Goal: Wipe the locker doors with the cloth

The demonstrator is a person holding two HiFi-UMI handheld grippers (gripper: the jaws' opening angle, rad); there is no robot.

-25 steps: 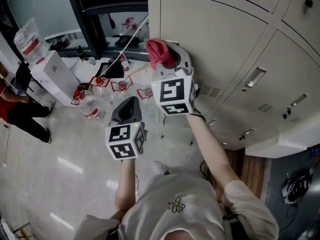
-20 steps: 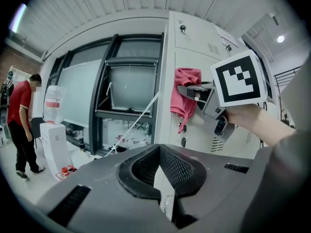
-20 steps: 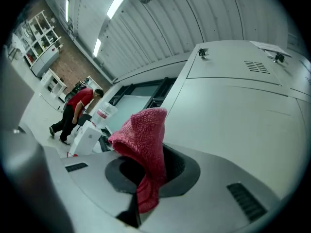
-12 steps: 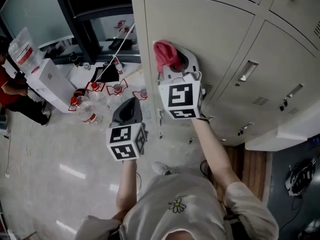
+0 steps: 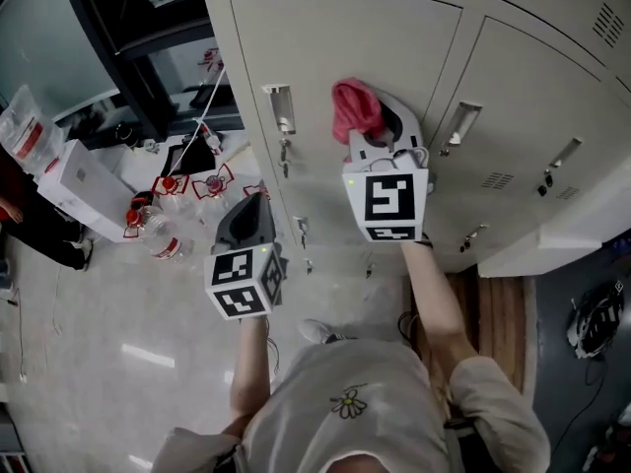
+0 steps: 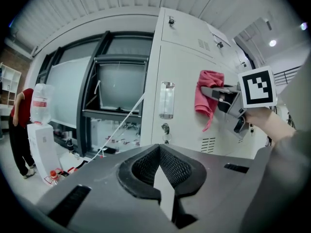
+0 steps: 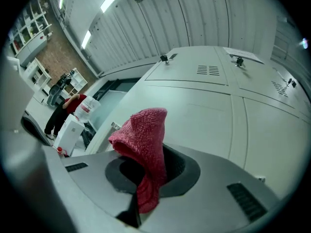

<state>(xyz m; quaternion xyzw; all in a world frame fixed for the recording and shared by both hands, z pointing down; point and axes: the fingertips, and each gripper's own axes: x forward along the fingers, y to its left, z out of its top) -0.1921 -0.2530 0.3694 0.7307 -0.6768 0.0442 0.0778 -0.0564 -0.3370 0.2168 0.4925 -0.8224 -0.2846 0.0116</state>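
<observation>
Grey locker doors (image 5: 335, 47), right gripper (image 5: 385, 124) pinching red cloth (image 5: 353, 109), its clamped end hidden, left gripper (image 5: 250, 208) pressed together

In the head view, the fingertips of the left gripper (image 5: 248, 205) are covered by its own housing, and those of the right gripper (image 5: 383, 126) by the red cloth (image 5: 355, 109). In the right gripper view, the clamped part of the cloth is lost between the jaws. The locker doors (image 5: 335, 47) are cut off by the top edge. A person (image 5: 39, 235) and the dispenser's water bottle (image 5: 25, 131) are cropped at the left edge. The red-capped bottles (image 5: 158, 235) are too small for detail.
</observation>
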